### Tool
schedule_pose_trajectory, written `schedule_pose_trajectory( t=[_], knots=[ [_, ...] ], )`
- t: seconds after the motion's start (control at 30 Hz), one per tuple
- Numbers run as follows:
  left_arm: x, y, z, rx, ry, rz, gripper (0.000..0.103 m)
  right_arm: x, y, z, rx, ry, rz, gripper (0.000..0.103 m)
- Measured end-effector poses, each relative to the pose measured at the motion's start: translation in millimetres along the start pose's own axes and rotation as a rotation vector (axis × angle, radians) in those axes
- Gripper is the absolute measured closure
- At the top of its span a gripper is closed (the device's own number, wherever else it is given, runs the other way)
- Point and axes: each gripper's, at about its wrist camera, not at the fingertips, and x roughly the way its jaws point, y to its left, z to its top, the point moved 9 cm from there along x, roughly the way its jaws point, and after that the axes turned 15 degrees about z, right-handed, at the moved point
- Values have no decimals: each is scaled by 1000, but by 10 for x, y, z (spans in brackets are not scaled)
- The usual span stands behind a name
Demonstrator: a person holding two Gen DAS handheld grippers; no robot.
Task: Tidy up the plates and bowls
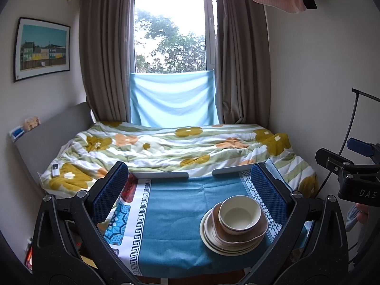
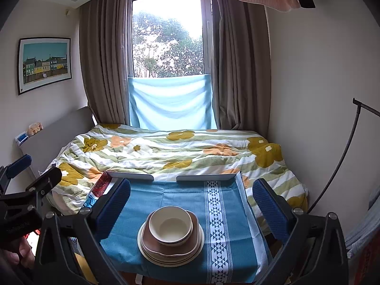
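Our left gripper (image 1: 190,194) and right gripper (image 2: 191,207) share black frames, silver screws and blue dimpled pads (image 1: 109,193). At three o'clock, white "DAS" lettering marks the right one.

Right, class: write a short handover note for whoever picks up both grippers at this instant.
Left gripper: open, holding nothing, raised short of the table.
Right gripper: open, holding nothing, also held back.
Dishes: one pile on the blue tablecloth. Cream bowl sits in the brown dish, which rests on the stacked cream plates.
Done: everything appears gathered into a single stack.
Left: no loose dishes in view; check whether the stack needs moving.
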Motion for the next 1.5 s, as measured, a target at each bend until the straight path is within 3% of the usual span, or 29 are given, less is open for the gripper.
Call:
schedule_pose_trajectory(
  t=[1.4, 1.5],
  knots=[
    [-7, 3, 49, 3, -13, 15, 0, 60, -13, 50, -10, -9, -7, 1],
    [-15, 29, 65, 7, -33, 51, 0, 55, -10, 46, -10, -9, -8, 1]
  ],
)
